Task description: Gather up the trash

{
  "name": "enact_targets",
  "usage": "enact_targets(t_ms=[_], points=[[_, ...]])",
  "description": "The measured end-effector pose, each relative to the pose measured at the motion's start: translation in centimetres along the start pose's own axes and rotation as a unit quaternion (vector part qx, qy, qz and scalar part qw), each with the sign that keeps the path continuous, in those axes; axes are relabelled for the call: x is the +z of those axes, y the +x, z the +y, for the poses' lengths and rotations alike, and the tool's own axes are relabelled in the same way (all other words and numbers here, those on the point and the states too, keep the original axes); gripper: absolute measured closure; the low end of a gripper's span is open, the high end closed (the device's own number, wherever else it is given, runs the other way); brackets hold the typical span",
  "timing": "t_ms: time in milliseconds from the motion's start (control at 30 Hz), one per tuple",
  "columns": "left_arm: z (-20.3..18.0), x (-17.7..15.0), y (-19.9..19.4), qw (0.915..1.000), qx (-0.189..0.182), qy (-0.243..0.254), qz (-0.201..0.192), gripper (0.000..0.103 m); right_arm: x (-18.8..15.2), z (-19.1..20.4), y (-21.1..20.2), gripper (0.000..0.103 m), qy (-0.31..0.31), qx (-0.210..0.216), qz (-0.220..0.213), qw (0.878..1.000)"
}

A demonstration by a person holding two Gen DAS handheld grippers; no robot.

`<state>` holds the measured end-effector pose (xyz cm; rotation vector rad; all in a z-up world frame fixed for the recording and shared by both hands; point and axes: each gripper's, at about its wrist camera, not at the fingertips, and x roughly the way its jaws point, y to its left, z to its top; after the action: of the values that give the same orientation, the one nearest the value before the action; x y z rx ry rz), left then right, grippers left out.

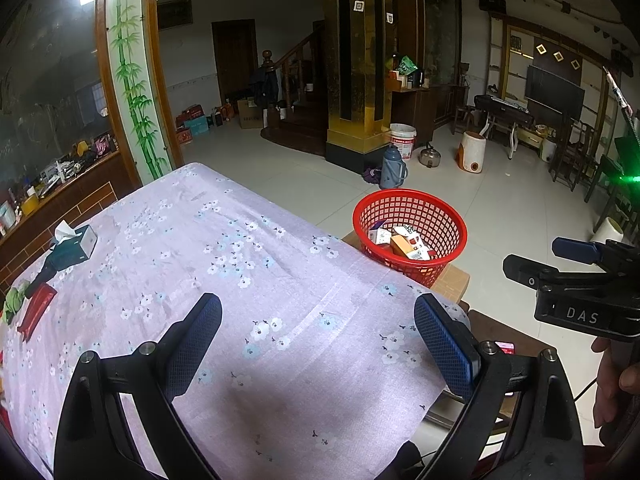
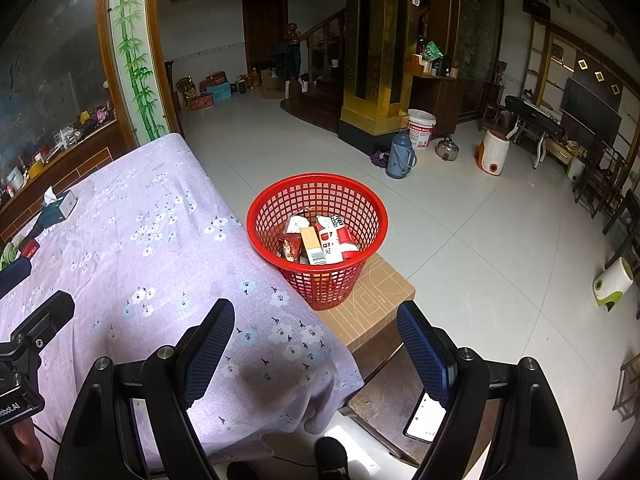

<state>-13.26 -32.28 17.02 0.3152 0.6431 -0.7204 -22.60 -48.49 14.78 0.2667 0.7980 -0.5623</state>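
We hold both grippers spread wide and empty above the near end of the table; the left gripper (image 1: pixel 318 340) shows its two blue pads far apart with only the flowered tablecloth (image 1: pixel 224 264) between them, and the right gripper (image 2: pixel 316 344) is just as wide, its span straddling the table's corner and the cardboard box (image 2: pixel 372 304) beyond it. The red basket (image 2: pixel 320 200) stands on that box just beside the table edge, at centre frame in the right view and right of centre in the left view; it already holds several cartons and wrappers (image 2: pixel 316 240). What we judge still left to collect lies at the far left edge of the left view: a flat red packet (image 1: pixel 36 312) with something green (image 1: pixel 14 300) beside it, its long axis running diagonally up and to the right; the tissue box (image 1: pixel 74 246) sits above them. So the remaining pieces lie left and beyond the fingers, nearer our left gripper, well apart from the basket; we judge that the left gripper should reach for them.
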Motion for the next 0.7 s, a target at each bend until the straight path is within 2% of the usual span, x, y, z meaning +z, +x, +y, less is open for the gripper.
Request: enact_targets(t_ms=[467,700], points=[[-0.5,-0.2,0.3,0.9999,-0.003,-0.011,0.004,0.007,-0.3,0.2,0.5,0.016,-0.003,0.003,0.003,1.0],[0.2,-0.6,0.5,0.9985,-0.031,-0.042,0.016,0.007,-0.1,0.5,1.0,0.016,-0.008,0.006,0.008,1.0]])
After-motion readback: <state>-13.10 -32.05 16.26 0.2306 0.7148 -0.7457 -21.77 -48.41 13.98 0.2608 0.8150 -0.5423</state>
